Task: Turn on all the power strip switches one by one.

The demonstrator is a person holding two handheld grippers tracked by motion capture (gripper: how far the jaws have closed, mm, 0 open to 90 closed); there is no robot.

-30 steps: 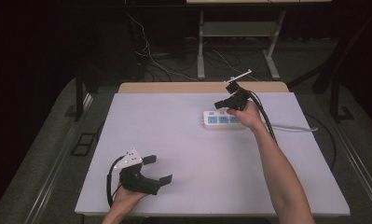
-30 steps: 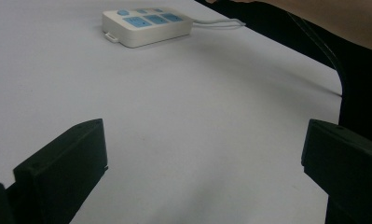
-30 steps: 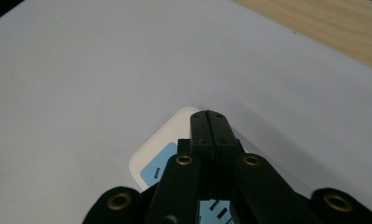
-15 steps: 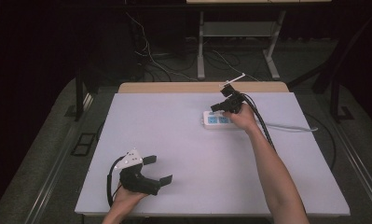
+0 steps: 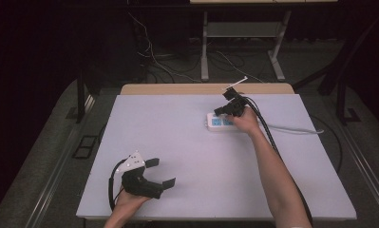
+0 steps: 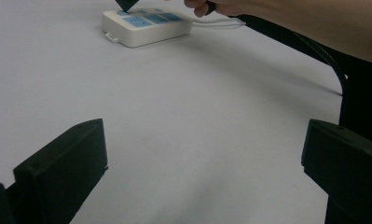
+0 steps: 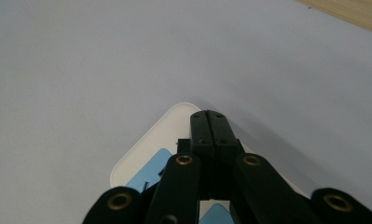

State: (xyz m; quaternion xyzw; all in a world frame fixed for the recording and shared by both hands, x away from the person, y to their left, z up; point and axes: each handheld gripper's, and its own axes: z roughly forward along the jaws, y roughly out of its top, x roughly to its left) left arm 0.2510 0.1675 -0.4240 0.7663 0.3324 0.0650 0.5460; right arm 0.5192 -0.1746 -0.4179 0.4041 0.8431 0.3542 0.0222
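The right gripper (image 5: 223,110) has its jaws pressed flat together with nothing between them, and in the right gripper view the closed tip (image 7: 208,122) hangs just above the near end of the power strip (image 7: 148,154), over its blue socket faces; whether it touches the casing I cannot tell. The power strip (image 5: 220,122) lies flat on the table (image 5: 177,137), toward the far right part of it, with its white cord (image 5: 291,129) running off from its right end toward the table's right edge. Well away from the strip, at the near left of the table, the left gripper (image 5: 155,172) rests with its jaws wide apart and nothing in them. As for handling, the strip looks like a rigid plastic box, light for its bulk and smooth-sided, so it would likely slide on the tabletop under a sideways push rather than tip (the stiff cord may drag or swing it). A hold across the two long sides near the middle seems safest; the blue socket faces (image 6: 146,17) give no edge to grip, and a small tab (image 6: 111,36) sticks out at the strip's left end. No brand, label or readable writing can be made out on the strip or the grippers.
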